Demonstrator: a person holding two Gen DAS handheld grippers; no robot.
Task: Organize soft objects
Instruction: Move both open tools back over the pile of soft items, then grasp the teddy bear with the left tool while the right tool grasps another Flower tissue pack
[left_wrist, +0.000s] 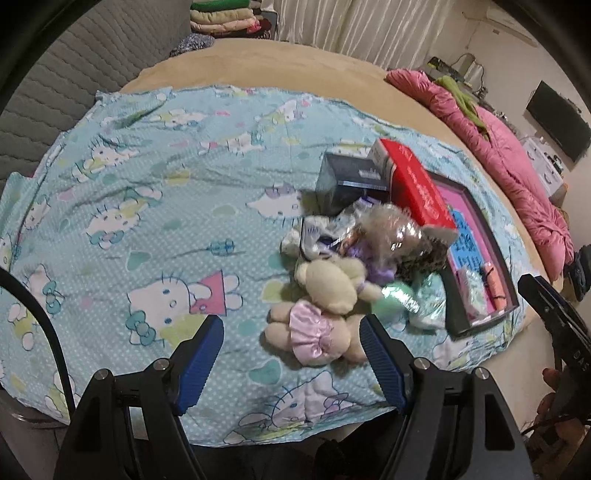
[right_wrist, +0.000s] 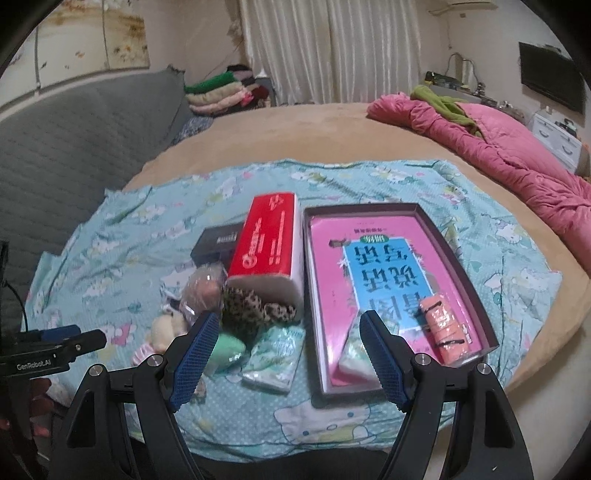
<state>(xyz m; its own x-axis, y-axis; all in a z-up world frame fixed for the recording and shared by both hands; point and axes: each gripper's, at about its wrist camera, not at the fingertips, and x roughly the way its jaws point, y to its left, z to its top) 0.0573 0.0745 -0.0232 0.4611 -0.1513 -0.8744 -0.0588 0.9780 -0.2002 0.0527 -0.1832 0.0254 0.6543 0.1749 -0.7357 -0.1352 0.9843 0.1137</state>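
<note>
Left gripper (left_wrist: 291, 363) and right gripper (right_wrist: 286, 356): both spread wide, grasping nothing, above cartoon-print sheet (left_wrist: 147, 192) on tan bed (right_wrist: 295, 133). Soft toys (left_wrist: 325, 295) piled mid-sheet beside red box (right_wrist: 269, 240) and shallow tray (right_wrist: 458, 258). Left half of sheet bare. Wrapped plush blurred.

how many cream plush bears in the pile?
2. One cream bear lies on top; a second bear in a pink skirt lies nearer the open left gripper. More may be hidden under the wrapped toys behind.
</note>
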